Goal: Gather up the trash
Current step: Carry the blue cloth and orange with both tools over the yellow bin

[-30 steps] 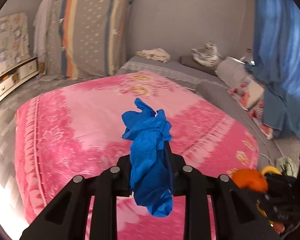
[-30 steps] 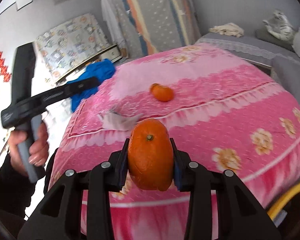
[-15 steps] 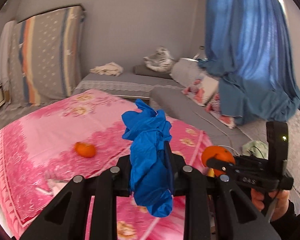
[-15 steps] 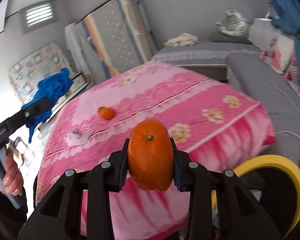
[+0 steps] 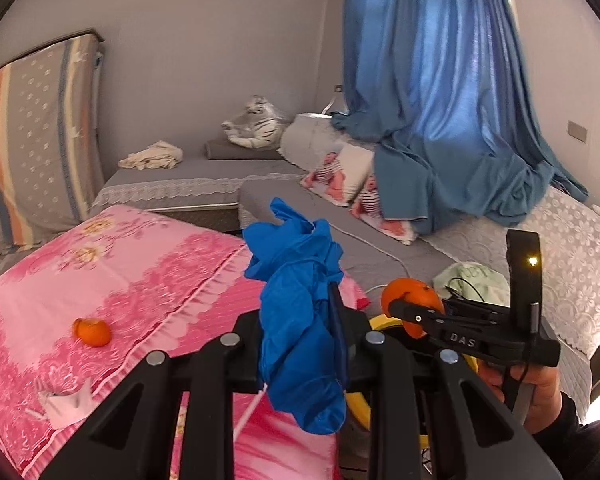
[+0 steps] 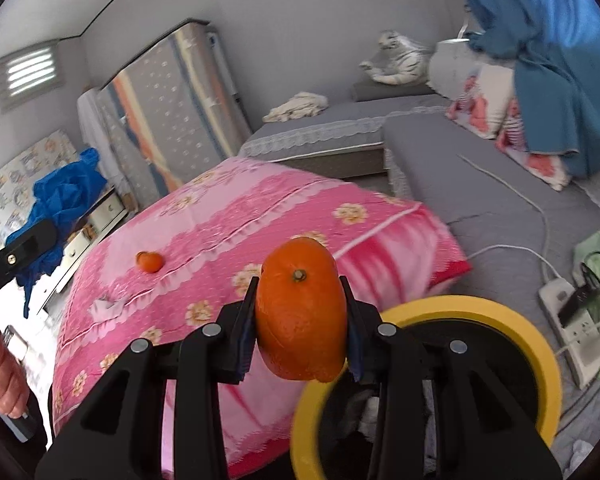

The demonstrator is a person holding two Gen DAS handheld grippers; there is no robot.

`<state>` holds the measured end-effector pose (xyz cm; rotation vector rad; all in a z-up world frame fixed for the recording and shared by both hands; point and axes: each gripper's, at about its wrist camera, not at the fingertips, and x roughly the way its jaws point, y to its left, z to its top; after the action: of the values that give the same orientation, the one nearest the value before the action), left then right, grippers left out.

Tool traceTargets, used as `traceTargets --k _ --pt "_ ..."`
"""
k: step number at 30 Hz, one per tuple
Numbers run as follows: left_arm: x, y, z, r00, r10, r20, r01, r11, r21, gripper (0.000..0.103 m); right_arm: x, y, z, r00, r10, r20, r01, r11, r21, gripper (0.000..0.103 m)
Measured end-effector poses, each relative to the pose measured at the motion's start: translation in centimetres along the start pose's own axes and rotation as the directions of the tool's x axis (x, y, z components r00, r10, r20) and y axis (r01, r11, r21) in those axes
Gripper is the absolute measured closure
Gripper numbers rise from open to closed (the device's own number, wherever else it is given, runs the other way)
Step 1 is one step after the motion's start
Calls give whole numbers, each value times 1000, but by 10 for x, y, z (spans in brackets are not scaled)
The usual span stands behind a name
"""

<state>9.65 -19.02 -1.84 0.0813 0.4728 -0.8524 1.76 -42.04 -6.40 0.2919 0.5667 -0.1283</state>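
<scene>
The right gripper [image 6: 300, 320] clamped an orange peel [image 6: 302, 312] between its pads, stem end toward the camera; below and right of it sat a bin [image 6: 532, 344] with a yellow rim; behind lay a pink bed [image 6: 260, 208] bearing a second peel [image 6: 150, 262] and a crumpled tissue [image 6: 106, 306], apart from each other; at the left edge the left gripper [image 6: 24, 244] pinched a blue glove [image 6: 64, 196], a hand [image 6: 4, 376] on its handle.

blue glove [image 5: 300, 316], orange peel [image 6: 302, 312], pink floral bedspread [image 6: 260, 208]
</scene>
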Motion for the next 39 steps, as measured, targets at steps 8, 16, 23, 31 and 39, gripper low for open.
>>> traceTargets --k 8,16,23,31,39 --pt "11 -37 6 998 -66 3 66 996 57 80 -18 -35 -4 996 -87 27 85 995 59 69" --pt "24 -67 9 993 -113 -16 114 989 95 80 -31 -61 -12 989 -140 41 135 986 102 69" --pt "33 -86 8 990 -135 -38 138 983 118 80 -39 -77 -19 985 -165 44 158 978 134 69" --pt "42 -103 5 987 -148 -66 156 978 139 80 -43 -89 -27 983 -182 40 173 972 161 69" --pt "53 -113 1 983 -156 -95 169 974 151 80 -45 -100 -33 978 -204 31 195 963 184 68"
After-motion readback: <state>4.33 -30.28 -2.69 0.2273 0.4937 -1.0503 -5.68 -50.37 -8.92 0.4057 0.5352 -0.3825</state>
